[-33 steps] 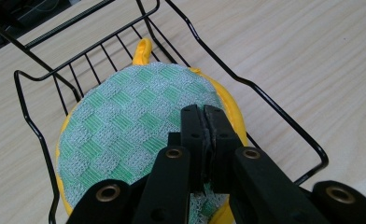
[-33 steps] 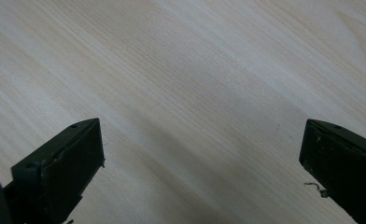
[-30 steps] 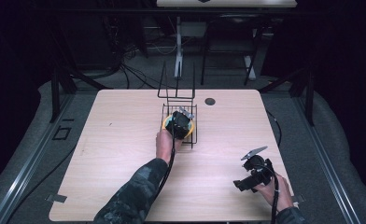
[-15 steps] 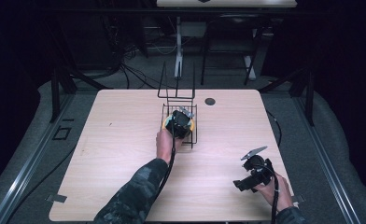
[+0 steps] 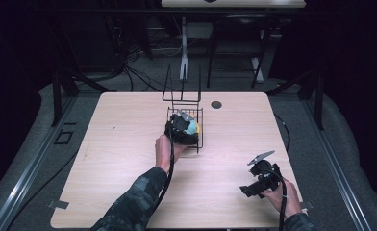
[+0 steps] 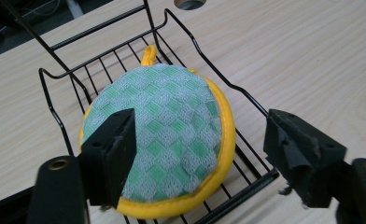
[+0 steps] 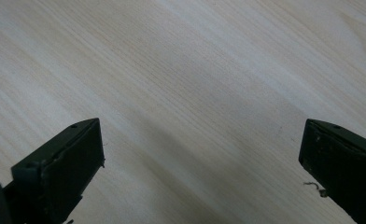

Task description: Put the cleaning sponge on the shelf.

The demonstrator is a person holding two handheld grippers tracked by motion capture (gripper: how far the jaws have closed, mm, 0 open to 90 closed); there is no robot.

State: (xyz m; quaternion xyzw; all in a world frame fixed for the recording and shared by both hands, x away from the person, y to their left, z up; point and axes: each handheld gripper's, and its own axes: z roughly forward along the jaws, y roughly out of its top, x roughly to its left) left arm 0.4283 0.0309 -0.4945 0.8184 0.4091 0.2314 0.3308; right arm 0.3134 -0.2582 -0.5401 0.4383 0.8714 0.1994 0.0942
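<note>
— Where is the pad now?

— The pad (image 6: 165, 135) lies flat in the rack (image 6: 246, 95), green-and-white checked face up, yellow rim all round. Its yellow loop points to the rack's far end, where the tall wire back rises. The pad covers most of the rack's floor, and its near edge reaches the rack's front wire.

— And your left gripper?

— My left gripper (image 6: 209, 154) hangs just above the rack's near end. Its jaws have just been opening, and they stand apart now. Looking along them, one jaw sits over the pad's near left part and the other is out past the rack's right side wire, over the table (image 6: 312, 56). Neither pad presses on the cloth; nothing is clamped.

— From above, how does it look?

— From the high view my left gripper (image 5: 181, 131) sits over the rack (image 5: 199, 126), hiding much of it, with a bit of the pad (image 5: 194, 128) peeping out on the right. My hand is at the rack's near side.

— And the right one?

— My right gripper (image 7: 200, 154) is well apart from the rack, toward the table's near right corner. Its jaws are wide apart with nothing between them, just bare wood below. In the high view it (image 5: 246, 188) rests low in my right hand over the table (image 5: 119, 159).

— Anything else by the rack?

— A dark round hole (image 5: 216, 104) in the table, just beyond the rack's far right corner.
</note>
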